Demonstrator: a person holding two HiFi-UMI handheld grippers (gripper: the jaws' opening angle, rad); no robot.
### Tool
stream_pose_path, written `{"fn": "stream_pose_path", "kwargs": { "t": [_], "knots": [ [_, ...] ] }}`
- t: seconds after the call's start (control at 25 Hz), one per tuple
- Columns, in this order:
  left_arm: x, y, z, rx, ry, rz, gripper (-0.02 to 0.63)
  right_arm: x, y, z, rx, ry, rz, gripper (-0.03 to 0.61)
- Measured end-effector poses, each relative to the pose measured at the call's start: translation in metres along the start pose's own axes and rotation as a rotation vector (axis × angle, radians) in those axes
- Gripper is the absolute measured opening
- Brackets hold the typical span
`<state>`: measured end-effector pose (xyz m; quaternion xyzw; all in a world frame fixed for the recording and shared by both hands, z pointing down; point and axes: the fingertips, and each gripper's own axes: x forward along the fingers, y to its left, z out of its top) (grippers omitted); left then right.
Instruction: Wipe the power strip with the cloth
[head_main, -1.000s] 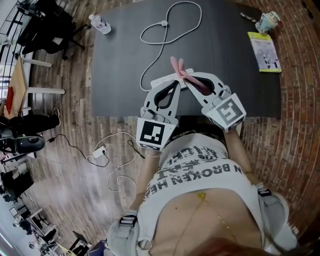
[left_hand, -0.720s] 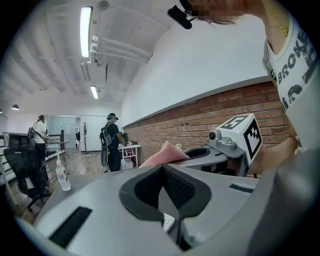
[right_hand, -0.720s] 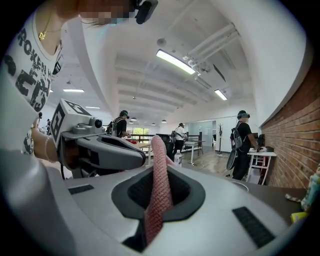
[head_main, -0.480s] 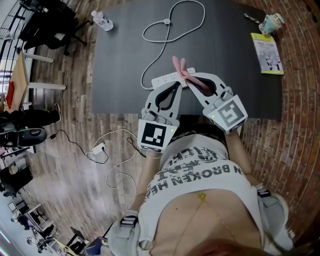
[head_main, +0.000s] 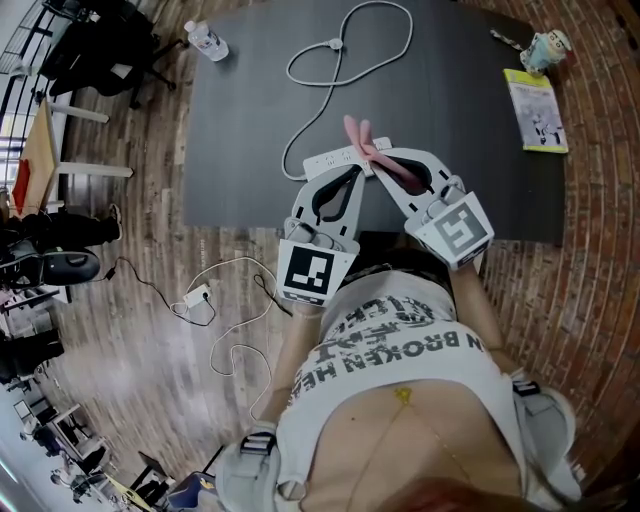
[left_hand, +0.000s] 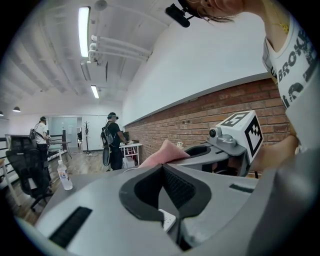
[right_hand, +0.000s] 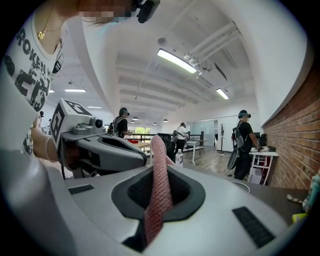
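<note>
Dark grey table (head_main: 240, 120) on a plank floor, seen from above, with a brick wall along the right. Near the front edge lies a white power strip (head_main: 330, 158), and its cord (head_main: 375, 50) loops away toward the far side. The left gripper (head_main: 352, 170) has its jaws pressed fully together with nothing between them, and its tips sit over the strip's near end. Whether they touch it is unclear. The right gripper (head_main: 380, 163) is clamped on a pink cloth (right_hand: 159, 185), which stands up between its jaws and flops over the strip's right end. To wipe well, the closed left claw probably needs to pin the strip so it cannot slide. The right one would then lower the cloth flat and drag it along the whole top face, keeping the hard jaw tips off the sockets. The person's shirt (head_main: 400, 340) reads "BROKEN" in large capitals, with the other words cut off. Print on the yellow-green booklet (head_main: 543, 108), cup (head_main: 548, 44) and water bottle (head_main: 205, 42) is too small to read.
</note>
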<state>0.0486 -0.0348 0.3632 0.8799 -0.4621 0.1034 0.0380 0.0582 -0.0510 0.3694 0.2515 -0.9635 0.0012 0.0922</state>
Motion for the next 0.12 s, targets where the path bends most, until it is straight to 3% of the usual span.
{"fn": "stream_pose_path", "kwargs": {
  "t": [0.12],
  "knots": [
    [-0.0004, -0.0011, -0.0003, 0.009, 0.003, 0.003, 0.008, -0.0013, 0.0001, -0.0011, 0.04, 0.008, -0.011, 0.015]
  ]
}}
